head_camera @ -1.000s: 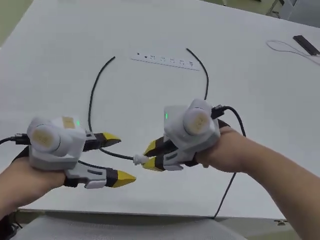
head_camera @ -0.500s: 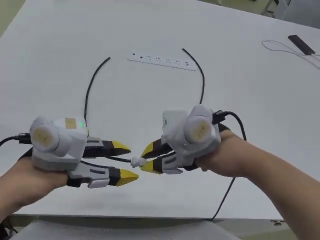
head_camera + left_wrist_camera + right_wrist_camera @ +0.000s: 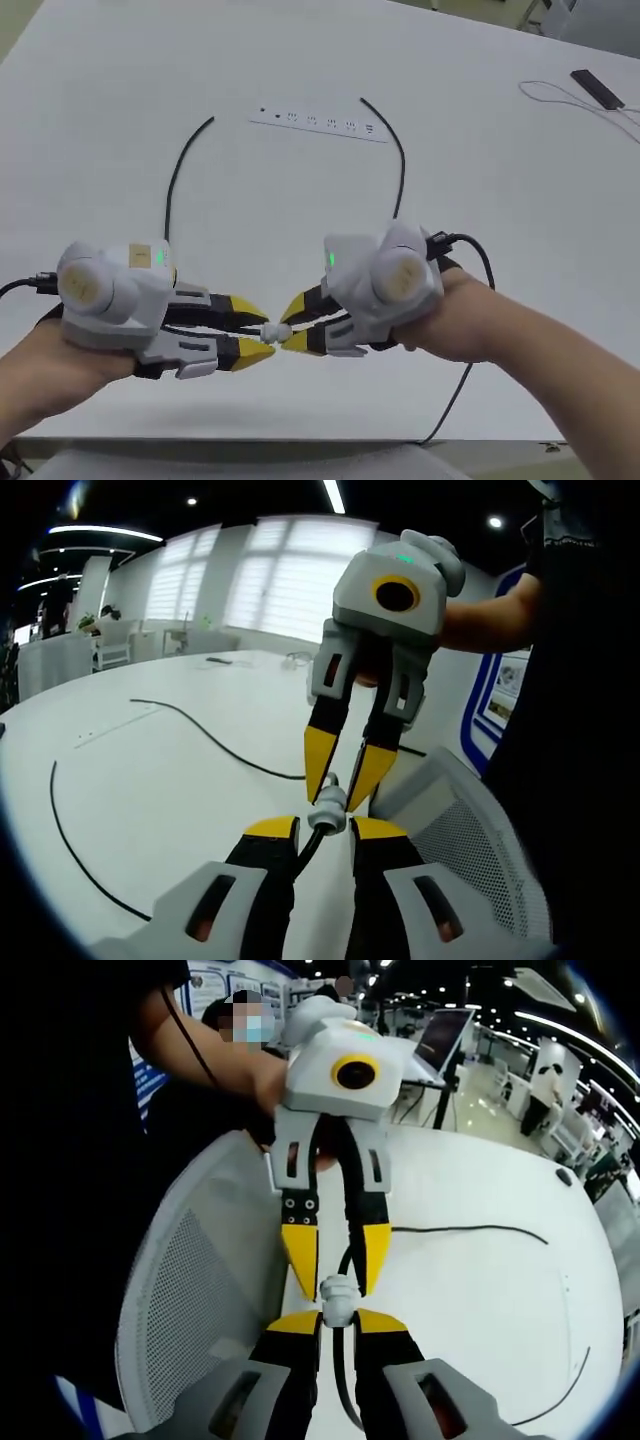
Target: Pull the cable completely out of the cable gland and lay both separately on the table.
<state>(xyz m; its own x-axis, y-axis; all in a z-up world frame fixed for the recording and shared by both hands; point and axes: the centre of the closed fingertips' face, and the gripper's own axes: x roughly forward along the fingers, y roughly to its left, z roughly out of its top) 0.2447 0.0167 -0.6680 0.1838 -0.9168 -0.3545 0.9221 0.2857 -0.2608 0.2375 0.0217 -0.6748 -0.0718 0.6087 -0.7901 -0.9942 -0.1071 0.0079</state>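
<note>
In the head view, the left gripper (image 3: 258, 332) and the right gripper (image 3: 292, 328) meet tip to tip above the near edge of the white worktop (image 3: 500, 250), each held in a hand. The small white cable gland (image 3: 274, 330) sits between their yellow tips, lifted off the worktop. The black cable (image 3: 172, 190) runs from the gland out over the worktop in a wide arc. A flat white power strip (image 3: 315, 120) lies further back, between the far ends of the arc.

In the left gripper view, the left gripper's (image 3: 325, 832) jaws are drawn close together. The gland (image 3: 328, 815) is at their tips and the cable passes down between them. I cannot tell whether they clamp it. The right gripper (image 3: 342, 792) comes in from above, its tips pinching the far end of the gland. More cable (image 3: 200, 735) curves across the worktop (image 3: 150, 780) on the left, and the white mesh chair back (image 3: 450, 850) stands on the right.

In the right gripper view, the right gripper's (image 3: 340, 1322) tips press against both sides of the gland (image 3: 338, 1305), pinching it. A length of cable hangs down between its jaws. The left gripper (image 3: 337, 1288) reaches in from above, its tips beside the gland's far end. Cable (image 3: 470, 1228) lies across the worktop (image 3: 480, 1300) on the right, and the chair back (image 3: 190, 1290) is on the left.
</note>
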